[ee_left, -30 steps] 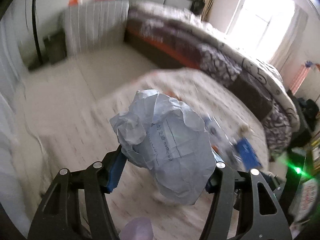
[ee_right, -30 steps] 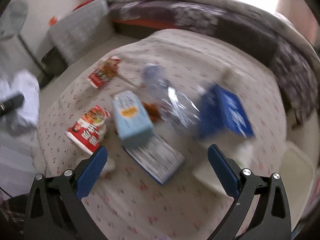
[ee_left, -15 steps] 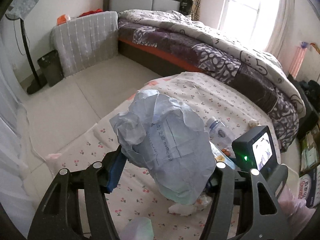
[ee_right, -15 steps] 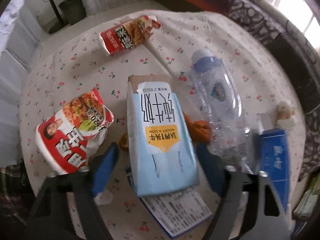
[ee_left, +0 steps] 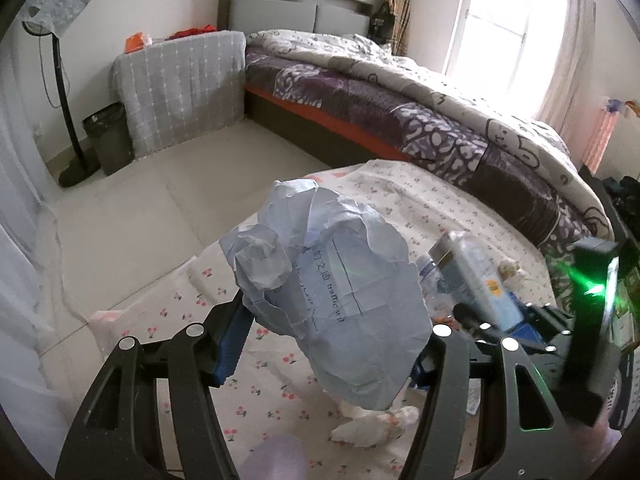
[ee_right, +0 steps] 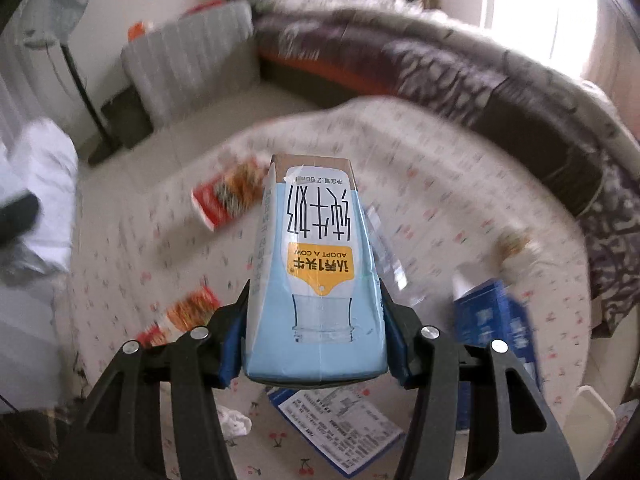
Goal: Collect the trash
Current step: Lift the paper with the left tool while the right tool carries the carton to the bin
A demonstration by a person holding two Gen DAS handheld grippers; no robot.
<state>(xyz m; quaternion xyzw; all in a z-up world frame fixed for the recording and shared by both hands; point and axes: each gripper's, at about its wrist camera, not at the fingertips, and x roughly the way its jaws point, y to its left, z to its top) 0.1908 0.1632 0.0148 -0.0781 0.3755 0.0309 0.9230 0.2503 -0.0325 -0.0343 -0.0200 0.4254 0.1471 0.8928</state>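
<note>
My left gripper (ee_left: 328,344) is shut on a large ball of crumpled pale-blue paper (ee_left: 332,300), held above the cherry-print tablecloth (ee_left: 192,308). My right gripper (ee_right: 314,352) has a light-blue milk carton (ee_right: 316,264) between its blue pads; its jaws are closing and press on the carton's sides, which is lifted off the table. The same carton (ee_left: 476,284) shows at the right of the left wrist view. Two red noodle cups (ee_right: 224,196) (ee_right: 180,316), a blue box (ee_right: 492,320) and a printed leaflet (ee_right: 344,412) lie on the table below.
A white tissue wad (ee_left: 372,424) lies under the paper ball, another tissue (ee_right: 236,420) by the leaflet. A clear bottle (ee_right: 384,248) lies behind the carton. Beyond the round table are a bed (ee_left: 440,112), a dark bin (ee_left: 108,140) and a fan stand (ee_left: 68,112).
My right gripper came down over the milk carton, closed on it and raised it off the table. The left gripper has kept its hold on the paper ball.
</note>
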